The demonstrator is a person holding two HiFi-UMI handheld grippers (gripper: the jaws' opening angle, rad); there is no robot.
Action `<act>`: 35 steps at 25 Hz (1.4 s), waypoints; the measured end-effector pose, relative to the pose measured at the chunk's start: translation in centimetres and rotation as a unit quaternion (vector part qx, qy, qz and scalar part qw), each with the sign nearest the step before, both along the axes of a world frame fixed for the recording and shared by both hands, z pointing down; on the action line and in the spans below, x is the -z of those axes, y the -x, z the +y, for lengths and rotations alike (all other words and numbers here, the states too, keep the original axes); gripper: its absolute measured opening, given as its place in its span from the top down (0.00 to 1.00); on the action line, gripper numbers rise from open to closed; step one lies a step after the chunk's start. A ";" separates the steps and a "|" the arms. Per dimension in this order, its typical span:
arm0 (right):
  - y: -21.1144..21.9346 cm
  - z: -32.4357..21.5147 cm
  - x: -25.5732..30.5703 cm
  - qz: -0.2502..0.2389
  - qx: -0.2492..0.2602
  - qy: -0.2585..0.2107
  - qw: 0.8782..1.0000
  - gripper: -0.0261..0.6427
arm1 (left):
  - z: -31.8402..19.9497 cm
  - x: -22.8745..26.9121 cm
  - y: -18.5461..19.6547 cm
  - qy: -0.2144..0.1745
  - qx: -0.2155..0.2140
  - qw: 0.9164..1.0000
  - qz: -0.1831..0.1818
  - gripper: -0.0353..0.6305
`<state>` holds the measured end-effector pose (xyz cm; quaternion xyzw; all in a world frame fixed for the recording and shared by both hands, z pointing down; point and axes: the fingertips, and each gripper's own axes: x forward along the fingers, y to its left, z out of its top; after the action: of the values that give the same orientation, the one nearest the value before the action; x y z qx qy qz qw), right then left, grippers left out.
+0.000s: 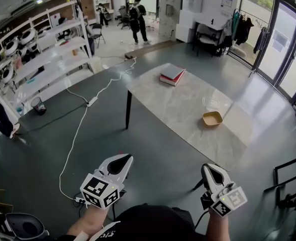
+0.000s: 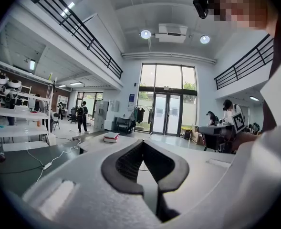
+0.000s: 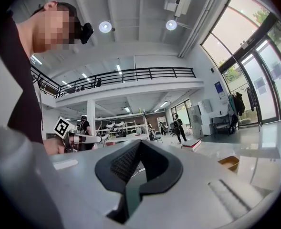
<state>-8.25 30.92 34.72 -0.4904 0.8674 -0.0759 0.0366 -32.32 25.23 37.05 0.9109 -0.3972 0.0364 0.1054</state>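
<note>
left gripper (image 1: 121,158): jaws together, empty; lower left, carried low, well short of table (image 1: 188,104)
right gripper (image 1: 208,168): closed, empty; lower right, nearest the bowl (image 1: 212,118)

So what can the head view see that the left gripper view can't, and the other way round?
Only the head view: the tan bowl on the marble table, and the marker cube on the left gripper. Only the left gripper view: the round ceiling lights and the black balcony railing. Both: the stacked books, the white shelves and the left gripper's jaws, together with nothing between them.
</note>
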 end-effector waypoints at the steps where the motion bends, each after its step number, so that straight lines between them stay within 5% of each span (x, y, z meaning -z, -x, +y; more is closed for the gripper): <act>1: 0.2 0.0 -0.4 -0.005 -0.003 0.003 1.000 0.96 | 0.0 -0.3 0.5 0.002 0.000 1.000 -0.001 0.94; 12: -1.6 -2.8 -3.4 -0.023 -0.018 0.041 0.999 0.96 | -3.2 -3.3 -0.8 0.036 -0.012 0.999 0.000 0.94; 35: -19.6 -15.3 -4.2 -0.026 0.013 0.074 0.997 0.96 | -15.5 -0.3 -22.1 0.029 -0.041 0.999 0.007 0.94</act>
<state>11.36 15.66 38.96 -0.4785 0.8644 -0.1530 0.0218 -10.23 9.73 37.34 0.9232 -0.3578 0.0454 0.1329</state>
